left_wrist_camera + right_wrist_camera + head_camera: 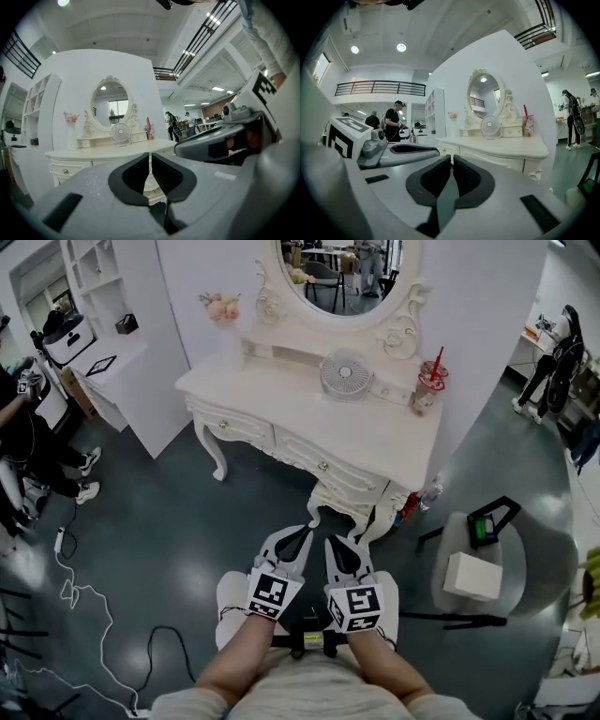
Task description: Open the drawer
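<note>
Head view first: your left gripper and right gripper sit side by side, each with its jaws pressed together and nothing between them. The dressing table lies at 12 o'clock, well apart from both. I count two drawers across its front, one knob each: the left-hand drawer and the right-hand drawer. That front runs from 10 to 4 o'clock, so the right-hand drawer is nearer. I'd judge your right gripper has the shorter reach.

Left gripper view: jaws together and empty. The dressing table sits at 11 o'clock, with one drawer knob low at 9.

Right gripper view: jaws together and empty here too. The dressing table stands at 1 o'clock, not yet reached.
</note>
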Tool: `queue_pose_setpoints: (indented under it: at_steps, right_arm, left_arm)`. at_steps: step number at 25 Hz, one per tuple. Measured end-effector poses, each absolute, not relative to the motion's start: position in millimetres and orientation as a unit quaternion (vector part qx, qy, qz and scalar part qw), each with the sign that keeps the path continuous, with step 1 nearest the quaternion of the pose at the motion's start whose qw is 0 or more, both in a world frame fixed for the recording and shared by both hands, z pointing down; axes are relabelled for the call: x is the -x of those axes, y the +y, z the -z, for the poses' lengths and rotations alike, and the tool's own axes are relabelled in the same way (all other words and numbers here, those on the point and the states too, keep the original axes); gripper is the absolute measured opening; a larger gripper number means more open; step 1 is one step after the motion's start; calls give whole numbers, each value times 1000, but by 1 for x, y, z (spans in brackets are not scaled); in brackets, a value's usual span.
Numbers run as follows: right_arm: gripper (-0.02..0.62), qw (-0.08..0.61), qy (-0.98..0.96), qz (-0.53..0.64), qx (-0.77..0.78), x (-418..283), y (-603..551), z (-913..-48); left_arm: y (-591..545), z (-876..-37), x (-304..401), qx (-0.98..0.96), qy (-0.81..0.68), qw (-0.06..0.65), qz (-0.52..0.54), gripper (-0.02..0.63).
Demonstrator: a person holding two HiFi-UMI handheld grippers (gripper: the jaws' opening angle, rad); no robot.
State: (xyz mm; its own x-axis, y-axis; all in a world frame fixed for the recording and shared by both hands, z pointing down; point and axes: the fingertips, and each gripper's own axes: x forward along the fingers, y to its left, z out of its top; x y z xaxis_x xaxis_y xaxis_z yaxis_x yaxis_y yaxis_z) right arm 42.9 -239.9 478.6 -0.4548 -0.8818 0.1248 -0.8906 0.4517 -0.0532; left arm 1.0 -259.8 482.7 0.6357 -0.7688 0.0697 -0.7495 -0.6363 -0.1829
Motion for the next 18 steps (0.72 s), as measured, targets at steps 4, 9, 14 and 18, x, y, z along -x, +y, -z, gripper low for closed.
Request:
queue_pose_setpoints:
  at_steps: [4, 9, 14, 18]
  right_arm:
    - [9, 46, -852, -51, -520, -38, -243, -477]
    - [10, 71, -848, -50, -523, -40, -259, -478]
    - [11, 101, -846, -50, -521, -41, -298, -483]
    - [11, 106, -838, -64, -532, -38, -335, -490]
  left_arm:
    - [-262, -483, 5, 899, 428, 66, 67, 28]
    - [-264, -479, 10, 895, 438, 63, 60, 28]
    - [-268, -477, 17, 889, 452, 55, 53, 28]
    - [-270, -477, 23, 884, 461, 49, 51, 28]
